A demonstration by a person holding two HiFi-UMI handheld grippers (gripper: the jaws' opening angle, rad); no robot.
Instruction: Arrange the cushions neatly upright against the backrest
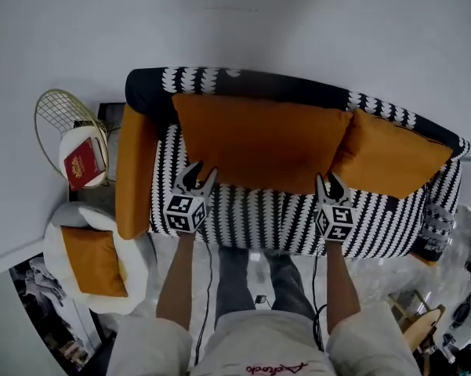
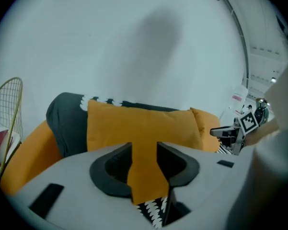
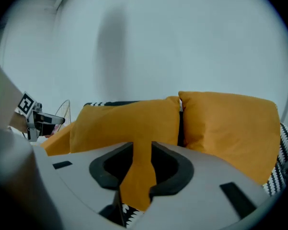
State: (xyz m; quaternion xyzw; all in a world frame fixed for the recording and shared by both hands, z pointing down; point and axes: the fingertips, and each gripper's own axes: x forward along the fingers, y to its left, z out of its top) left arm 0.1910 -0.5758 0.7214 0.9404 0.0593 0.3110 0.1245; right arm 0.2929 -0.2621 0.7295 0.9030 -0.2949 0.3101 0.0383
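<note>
Cushions are located on the sofa (image 1: 251, 218). The large cushion (image 1: 259, 143) leans against the backrest (image 1: 243, 81), and the small cushion (image 1: 396, 159) is tilted beside it, touching it. The large cushion's lower corners are pinched by the left gripper (image 1: 201, 175) and the right gripper (image 1: 330, 180), each with its jaws part-closed on fabric. If one corner is carried higher than the other, a skewed cushion is likely, and the small cushion could be toppled. The seat is patterned black and white and is probably soft. A white armchair (image 1: 59, 222), a wire table (image 1: 59, 112) and a red book (image 1: 84, 163) are seen on the left.
</note>
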